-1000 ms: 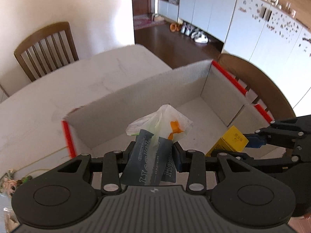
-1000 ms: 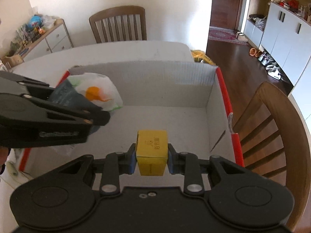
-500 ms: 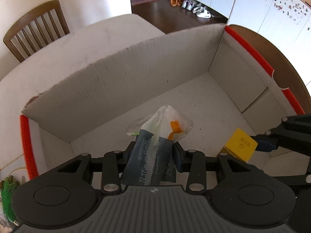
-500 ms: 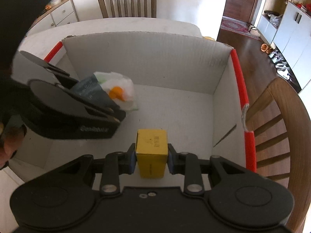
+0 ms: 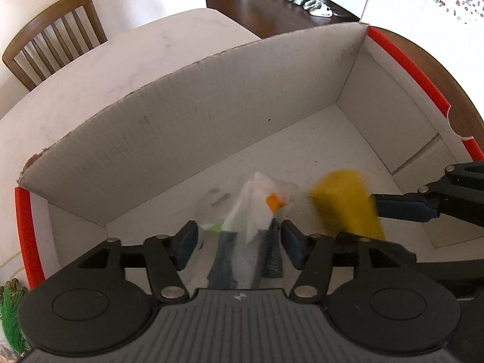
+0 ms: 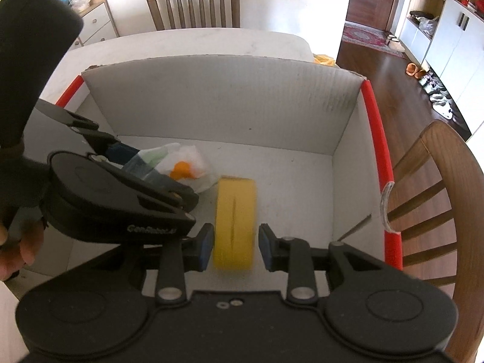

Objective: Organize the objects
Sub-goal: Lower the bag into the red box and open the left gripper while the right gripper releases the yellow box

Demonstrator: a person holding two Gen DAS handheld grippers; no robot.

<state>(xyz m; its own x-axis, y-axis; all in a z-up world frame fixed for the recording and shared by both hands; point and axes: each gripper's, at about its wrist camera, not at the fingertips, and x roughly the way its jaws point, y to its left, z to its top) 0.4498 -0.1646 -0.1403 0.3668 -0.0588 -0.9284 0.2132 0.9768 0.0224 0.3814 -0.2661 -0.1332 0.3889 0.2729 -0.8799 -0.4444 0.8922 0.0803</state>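
release step, inside the cardboard box (image 6: 211, 90). left gripper (image 5: 239, 242) opening, pads clear of the tissue packet (image 5: 251, 211) on the floor, left. right gripper (image 6: 233, 246) opening, yellow box (image 6: 234, 220) loose between pads, near middle. next: probably lifting both straight out.

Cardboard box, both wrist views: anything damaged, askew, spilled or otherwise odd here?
Yes. The cardboard box is worn: its red edge strip is split and curls up white beside the wooden chair, and the far wall's top left corner is ragged. Inside, the yellow carton is motion-blurred. Nothing has spilled.
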